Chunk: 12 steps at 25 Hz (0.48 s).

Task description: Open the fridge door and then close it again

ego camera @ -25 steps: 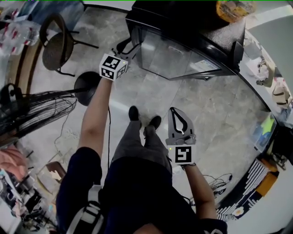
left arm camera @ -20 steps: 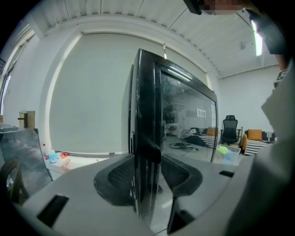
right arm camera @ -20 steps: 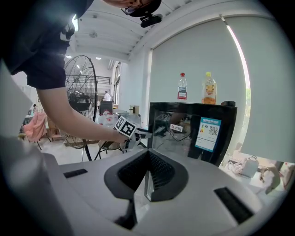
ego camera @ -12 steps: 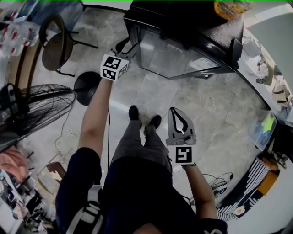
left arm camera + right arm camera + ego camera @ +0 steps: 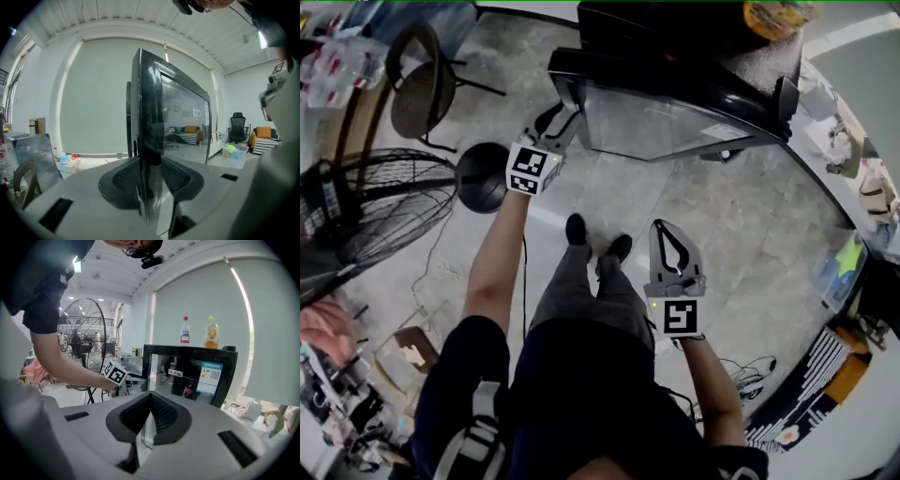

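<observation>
The black fridge stands at the top of the head view with its glass door swung partly out. My left gripper holds the door's free left edge. In the left gripper view that dark edge runs upright between the jaws; they have just been closing and the pads press on it. My right gripper hangs shut and empty over the floor, in front of the person's legs. From the right gripper view the pads meet, with the fridge beyond.
A big floor fan with a round black base stands left, a chair behind it. Two bottles stand on the fridge top. A cluttered counter runs along the right. The person's feet are near the door.
The glass door has swung further out from the fridge, and my left gripper has moved with its edge toward the person. The right gripper has stayed in place.
</observation>
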Each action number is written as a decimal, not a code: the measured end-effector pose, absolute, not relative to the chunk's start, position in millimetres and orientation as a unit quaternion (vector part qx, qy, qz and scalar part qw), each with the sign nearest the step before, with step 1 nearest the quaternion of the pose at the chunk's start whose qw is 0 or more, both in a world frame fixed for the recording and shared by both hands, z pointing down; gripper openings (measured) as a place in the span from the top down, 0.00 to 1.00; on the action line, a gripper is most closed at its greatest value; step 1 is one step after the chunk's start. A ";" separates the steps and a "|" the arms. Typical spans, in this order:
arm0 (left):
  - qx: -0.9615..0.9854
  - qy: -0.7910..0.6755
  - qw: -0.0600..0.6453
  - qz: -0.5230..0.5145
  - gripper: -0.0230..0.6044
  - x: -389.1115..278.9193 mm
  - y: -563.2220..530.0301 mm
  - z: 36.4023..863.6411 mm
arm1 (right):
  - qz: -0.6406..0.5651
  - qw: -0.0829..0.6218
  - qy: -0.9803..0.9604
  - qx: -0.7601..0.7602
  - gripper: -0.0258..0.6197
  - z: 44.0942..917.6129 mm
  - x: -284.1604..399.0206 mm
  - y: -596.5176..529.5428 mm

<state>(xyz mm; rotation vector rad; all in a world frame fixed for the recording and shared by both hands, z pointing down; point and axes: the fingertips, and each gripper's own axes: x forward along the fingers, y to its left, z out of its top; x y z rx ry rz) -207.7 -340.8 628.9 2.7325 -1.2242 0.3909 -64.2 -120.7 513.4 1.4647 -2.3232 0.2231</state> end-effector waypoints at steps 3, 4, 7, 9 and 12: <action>0.896 -0.417 0.064 0.141 0.72 -216.3 -322.7 632.7 | 0.075 0.184 -0.828 0.525 0.93 507.8 -66.1 -114.8; 0.893 -0.421 0.065 0.144 0.72 -217.2 -316.3 633.8 | 0.075 0.183 -0.827 0.526 0.93 506.7 -64.6 -111.2; 0.887 -0.434 0.065 0.142 0.73 -217.3 -299.4 630.6 | 0.074 0.186 -0.825 0.528 0.93 502.9 -58.0 -99.2; 0.884 -0.441 0.066 0.145 0.73 -218.0 -291.2 628.6 | 0.073 0.185 -0.824 0.530 0.93 500.3 -53.3 -93.4; 0.880 -0.449 0.063 0.140 0.74 -217.0 -282.4 624.4 | 0.078 0.194 -0.821 0.531 0.93 499.9 -46.5 -85.1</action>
